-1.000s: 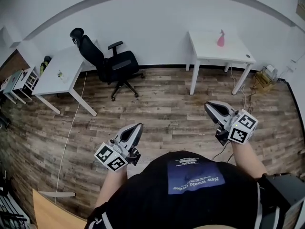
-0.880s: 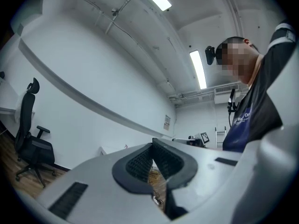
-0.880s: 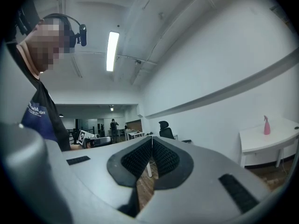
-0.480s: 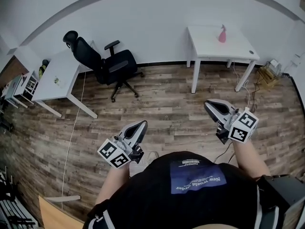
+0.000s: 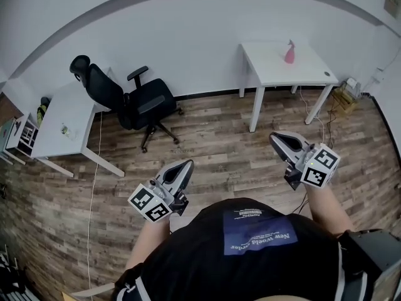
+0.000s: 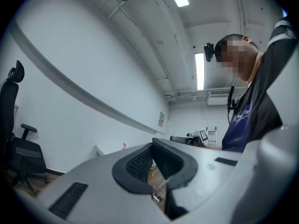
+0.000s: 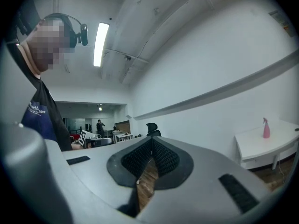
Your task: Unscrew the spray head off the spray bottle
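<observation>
The pink spray bottle (image 5: 289, 52) stands upright on a white table (image 5: 269, 58) against the far wall, a long way across the floor from both grippers. It also shows small in the right gripper view (image 7: 266, 128) and tiny in the left gripper view (image 6: 124, 146). My left gripper (image 5: 186, 163) is held in front of the person's body, shut with nothing between its pads (image 6: 140, 162). Level with it, my right gripper (image 5: 274, 137) is shut and empty as well, its pads (image 7: 163, 157) pressed together.
A black office chair (image 5: 125, 99) stands near the wall left of the table. A white desk (image 5: 59, 127) sits at the far left, and a thin cable (image 5: 94, 168) trails over the wood floor. Boxes and cords (image 5: 348, 93) lie by the right wall.
The room has slid leftward in the head view: chair and left desk sit further left. The left gripper edged slightly right. Both grippers stay shut and empty.
</observation>
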`<state>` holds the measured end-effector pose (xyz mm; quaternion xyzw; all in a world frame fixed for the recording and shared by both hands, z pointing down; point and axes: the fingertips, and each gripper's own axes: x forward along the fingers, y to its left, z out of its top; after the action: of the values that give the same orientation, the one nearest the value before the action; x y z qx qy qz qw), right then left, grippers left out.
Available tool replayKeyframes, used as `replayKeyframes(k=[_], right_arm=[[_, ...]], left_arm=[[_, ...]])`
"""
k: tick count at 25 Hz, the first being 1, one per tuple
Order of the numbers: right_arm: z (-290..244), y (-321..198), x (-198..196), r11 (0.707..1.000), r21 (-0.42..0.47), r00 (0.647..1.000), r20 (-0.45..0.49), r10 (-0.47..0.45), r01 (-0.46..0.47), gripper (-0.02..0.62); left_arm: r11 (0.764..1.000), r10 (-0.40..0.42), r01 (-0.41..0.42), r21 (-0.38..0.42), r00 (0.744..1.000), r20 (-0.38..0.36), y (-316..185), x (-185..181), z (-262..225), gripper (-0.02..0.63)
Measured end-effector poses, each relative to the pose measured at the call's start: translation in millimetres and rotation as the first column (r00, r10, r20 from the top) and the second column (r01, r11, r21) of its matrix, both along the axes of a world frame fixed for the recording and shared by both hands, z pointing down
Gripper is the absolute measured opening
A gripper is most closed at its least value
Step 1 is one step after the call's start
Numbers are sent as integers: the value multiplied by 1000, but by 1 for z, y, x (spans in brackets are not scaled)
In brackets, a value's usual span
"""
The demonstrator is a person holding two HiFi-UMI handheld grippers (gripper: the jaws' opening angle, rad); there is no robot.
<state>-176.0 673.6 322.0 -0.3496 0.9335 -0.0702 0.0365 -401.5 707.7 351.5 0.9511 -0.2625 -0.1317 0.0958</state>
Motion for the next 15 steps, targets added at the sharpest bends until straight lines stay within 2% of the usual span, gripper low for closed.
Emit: replayKeyframes(k=[5,9,15], right_arm=[[-3,-43,-39,999,-4,999,6,34,-34,-3],[1,-70,-69,999,-16,1000,7,28,-28,-3],[5,-113,-90,1000,-22,1000,-1,8,-8,-3]], left_arm=[[1000,17,-17,2,1000,0,-43,-48,-2,3],[1000,10,-10,-6,1000,3,-70,-82,2,3],[999,-23,23,-25,1000,-6,-108,-109,10,3]])
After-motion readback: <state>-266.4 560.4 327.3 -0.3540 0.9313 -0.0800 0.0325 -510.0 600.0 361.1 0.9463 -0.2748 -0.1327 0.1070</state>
